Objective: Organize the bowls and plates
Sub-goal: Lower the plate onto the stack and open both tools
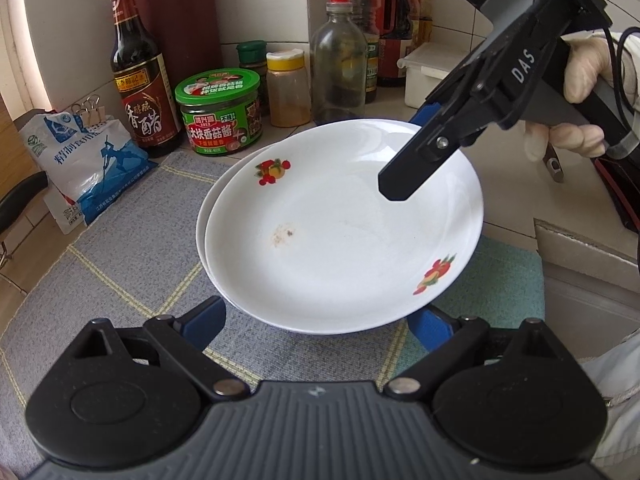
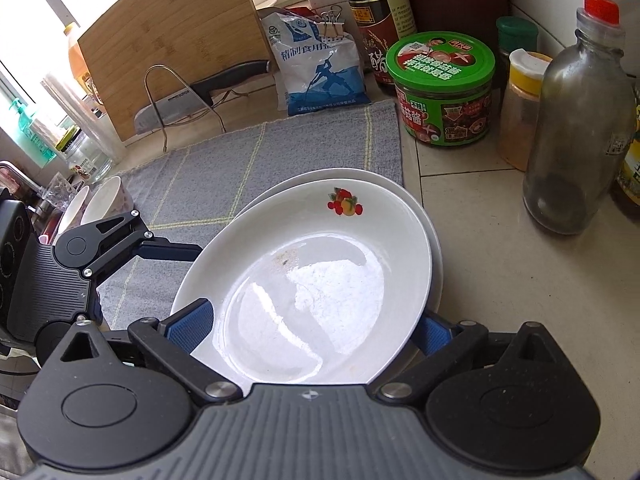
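Two white plates, stacked — the top plate (image 1: 340, 224) with fruit decals sits offset on the lower plate (image 1: 206, 208), over a grey checked mat (image 1: 132, 264) on the counter (image 2: 500, 280). Left claw (image 1: 316, 322): spread wide, blue fingers either side of the stack's near rim, not pressing. Right claw (image 2: 316, 330): likewise wide, fingers flanking the rim; whether they touch cannot be told. Far side — green-lidded jar (image 1: 220, 112), vinegar bottle (image 1: 138, 76), salt bag (image 1: 92, 160). Bowls (image 2: 104, 200) stand at the mat's left end.

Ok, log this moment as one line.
stage: stacking | white fruit-print plate on plain white plate | left gripper open | right gripper open, straddling rim | grey mat under
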Available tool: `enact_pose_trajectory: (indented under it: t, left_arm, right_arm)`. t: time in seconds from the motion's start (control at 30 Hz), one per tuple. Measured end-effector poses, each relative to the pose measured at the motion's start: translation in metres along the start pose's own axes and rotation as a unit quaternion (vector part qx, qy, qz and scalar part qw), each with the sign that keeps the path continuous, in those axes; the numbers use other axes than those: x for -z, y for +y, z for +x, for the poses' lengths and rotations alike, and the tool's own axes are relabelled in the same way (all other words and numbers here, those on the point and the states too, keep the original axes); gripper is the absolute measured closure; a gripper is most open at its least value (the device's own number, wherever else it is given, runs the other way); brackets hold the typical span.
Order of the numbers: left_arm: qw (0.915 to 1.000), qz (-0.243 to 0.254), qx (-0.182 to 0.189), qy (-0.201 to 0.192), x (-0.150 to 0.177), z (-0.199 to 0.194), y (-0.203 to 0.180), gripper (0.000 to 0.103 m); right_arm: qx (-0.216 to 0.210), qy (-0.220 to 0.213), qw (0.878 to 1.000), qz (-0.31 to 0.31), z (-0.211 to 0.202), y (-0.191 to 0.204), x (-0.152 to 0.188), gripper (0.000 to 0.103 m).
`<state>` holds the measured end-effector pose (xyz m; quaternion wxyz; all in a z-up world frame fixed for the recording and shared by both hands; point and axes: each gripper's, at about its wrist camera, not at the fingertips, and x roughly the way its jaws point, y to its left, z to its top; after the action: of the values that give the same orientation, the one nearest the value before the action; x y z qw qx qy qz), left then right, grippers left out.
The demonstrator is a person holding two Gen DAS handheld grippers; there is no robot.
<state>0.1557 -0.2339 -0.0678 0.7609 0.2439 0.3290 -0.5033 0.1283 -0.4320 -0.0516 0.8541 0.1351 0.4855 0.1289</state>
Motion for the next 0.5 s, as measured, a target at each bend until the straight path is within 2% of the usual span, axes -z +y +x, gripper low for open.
enact_pose_trajectory:
  t: [0.33,0.5]
  left_arm:
    - [0.9999,-0.008,-0.011,-0.003,0.003,-0.001,-0.003,0.006]
    - [0.9998,-0.013,-0.016,-0.006,0.004,-0.002,-0.003,0.006]
  right_arm:
    - [0.033,0.005,0.999,0.004,-0.006,0.004,0.009,0.0]
    - [0.024,0.0,1.0,0.011,-0.008,0.001,0.017,0.0]
